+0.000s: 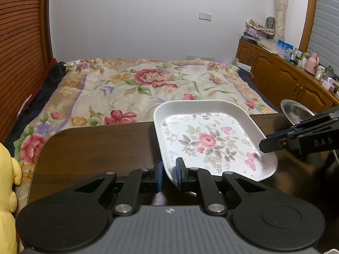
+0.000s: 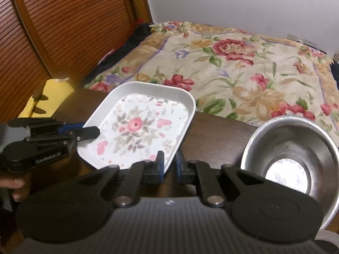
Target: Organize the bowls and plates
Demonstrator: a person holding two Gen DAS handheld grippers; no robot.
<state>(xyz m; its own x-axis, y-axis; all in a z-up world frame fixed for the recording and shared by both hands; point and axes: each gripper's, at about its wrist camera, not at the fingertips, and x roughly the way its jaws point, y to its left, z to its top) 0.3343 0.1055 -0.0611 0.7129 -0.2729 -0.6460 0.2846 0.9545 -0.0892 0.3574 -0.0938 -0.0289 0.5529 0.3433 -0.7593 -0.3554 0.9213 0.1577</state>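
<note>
Floral plate (image 1: 211,141), white and square, sits tilted between my two grippers above the dark table (image 1: 95,146): left gripper (image 1: 169,176) pinching its near rim, right gripper (image 2: 169,164) pinching the opposite edge. Just right of my right gripper waits the steel bowl (image 2: 290,148); beyond lies the flowered bed (image 1: 137,84). I judge the plate mid-carry; next comes setting it level.

White rose-print plate (image 1: 211,141); silver bowl (image 2: 292,148).

Dark wooden table (image 1: 95,146) carries floral tray (image 1: 211,139) and steel bowl (image 2: 292,148).
</note>
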